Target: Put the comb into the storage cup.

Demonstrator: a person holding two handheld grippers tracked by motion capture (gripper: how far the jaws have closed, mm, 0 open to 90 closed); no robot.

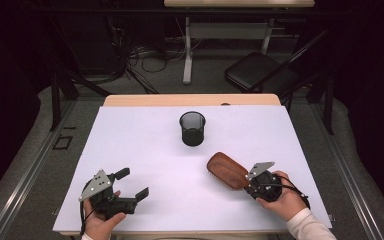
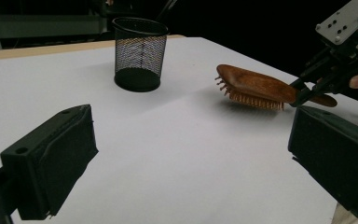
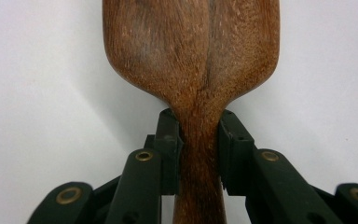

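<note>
White surface (image 1: 145,150), sheet-covered, wooden edge along the far side; dark room behind with a folding chair (image 1: 260,70) at upper right. Black mesh cup (image 1: 192,128), upright, centre of frame, nothing visible inside. Wooden hairbrush (image 1: 227,170), lower right of centre, bristles down, head raised off the sheet, well apart from the cup. Right claw (image 1: 252,181) pinching the brush handle between both pads. Left claw (image 1: 132,183), lower left, spread wide, holding nothing, resting low over the sheet.

In the right gripper view, the hairbrush (image 3: 191,60) is cut off at twelve o'clock, its bristles hidden beneath. The left gripper's (image 2: 186,158) jaws are cropped at six o'clock in its own view.
</note>
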